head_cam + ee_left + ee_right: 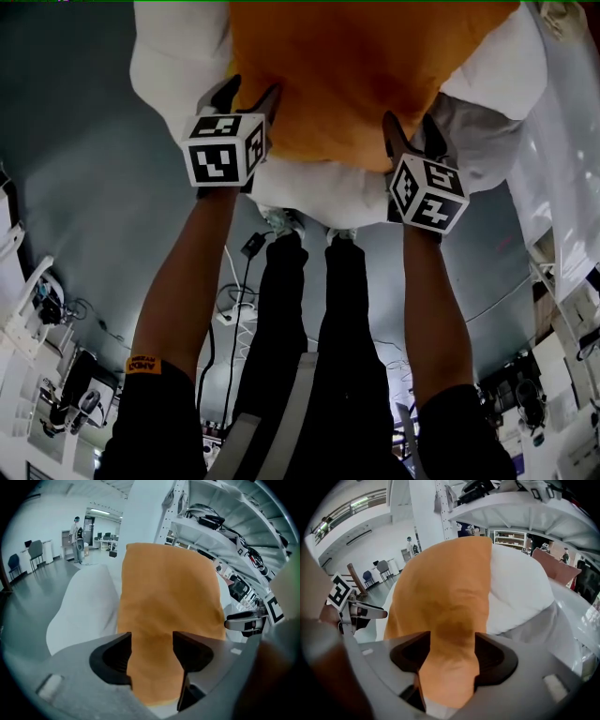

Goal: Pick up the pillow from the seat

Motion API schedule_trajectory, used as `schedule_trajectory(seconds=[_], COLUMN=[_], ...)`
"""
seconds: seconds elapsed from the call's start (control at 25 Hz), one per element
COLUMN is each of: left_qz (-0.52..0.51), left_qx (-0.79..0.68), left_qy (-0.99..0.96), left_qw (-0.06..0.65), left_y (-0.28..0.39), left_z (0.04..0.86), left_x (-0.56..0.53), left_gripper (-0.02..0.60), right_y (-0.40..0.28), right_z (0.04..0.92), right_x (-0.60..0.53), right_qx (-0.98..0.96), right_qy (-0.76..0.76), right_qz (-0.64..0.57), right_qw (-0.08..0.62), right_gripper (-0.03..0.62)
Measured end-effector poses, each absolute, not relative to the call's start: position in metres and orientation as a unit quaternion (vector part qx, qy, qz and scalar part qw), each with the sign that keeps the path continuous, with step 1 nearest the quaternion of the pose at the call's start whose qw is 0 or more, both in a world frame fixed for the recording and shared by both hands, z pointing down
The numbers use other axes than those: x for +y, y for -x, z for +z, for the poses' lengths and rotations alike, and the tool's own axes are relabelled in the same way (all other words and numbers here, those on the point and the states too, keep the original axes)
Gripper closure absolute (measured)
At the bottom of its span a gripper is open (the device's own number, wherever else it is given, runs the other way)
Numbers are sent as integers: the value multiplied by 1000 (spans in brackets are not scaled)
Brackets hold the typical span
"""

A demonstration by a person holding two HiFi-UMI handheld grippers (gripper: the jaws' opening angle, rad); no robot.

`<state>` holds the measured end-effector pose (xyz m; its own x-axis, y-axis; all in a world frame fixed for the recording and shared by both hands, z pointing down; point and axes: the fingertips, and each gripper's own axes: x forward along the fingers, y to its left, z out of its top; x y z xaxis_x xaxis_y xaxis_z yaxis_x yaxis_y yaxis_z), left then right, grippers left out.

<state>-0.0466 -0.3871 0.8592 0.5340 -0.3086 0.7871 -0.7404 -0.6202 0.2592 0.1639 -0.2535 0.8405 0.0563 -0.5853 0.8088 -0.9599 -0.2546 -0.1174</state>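
we note cool, even indoor light, ceiling strip (101, 512) glaring; gripper views bend and darken at edges; soft shadow on pillow (447, 616); foreground blurred.

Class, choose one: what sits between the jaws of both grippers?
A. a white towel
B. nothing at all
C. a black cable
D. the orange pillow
D: each gripper view shows the orange pillow filling the gap between the jaws of the left gripper and of the right gripper.
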Motion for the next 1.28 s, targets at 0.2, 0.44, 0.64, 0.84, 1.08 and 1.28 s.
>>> schedule_trajectory(seconds=[0.2, 0.44, 0.64, 0.84, 1.08, 1.28], left_qz=[371, 377, 386, 380, 391, 383], left_qx=[-310, -298, -293, -274, -253, -264], left_qy=[-823, -823, -824, -832, -838, -838], left_qw=[299, 304, 295, 296, 285, 284], left_y=[46, 33, 28, 22, 22, 22], left_z=[876, 892, 899, 901, 900, 895], left_x=[-390, -393, -399, -396, -394, -389], left_gripper=[295, 293, 296, 327, 429, 528], right_y=[-162, -171, -172, -171, -165, -163], right_z=[851, 860, 862, 863, 866, 867], right_x=[-255, -260, -265, -266, -269, -267], right_qx=[-558, -555, -555, -552, -552, -552], right_qy=[-690, -694, -698, -702, -700, -697], right_qz=[394, 393, 388, 386, 390, 391], right_qw=[237, 237, 231, 231, 230, 238], right_gripper=[313, 313, 325, 365, 428, 494])
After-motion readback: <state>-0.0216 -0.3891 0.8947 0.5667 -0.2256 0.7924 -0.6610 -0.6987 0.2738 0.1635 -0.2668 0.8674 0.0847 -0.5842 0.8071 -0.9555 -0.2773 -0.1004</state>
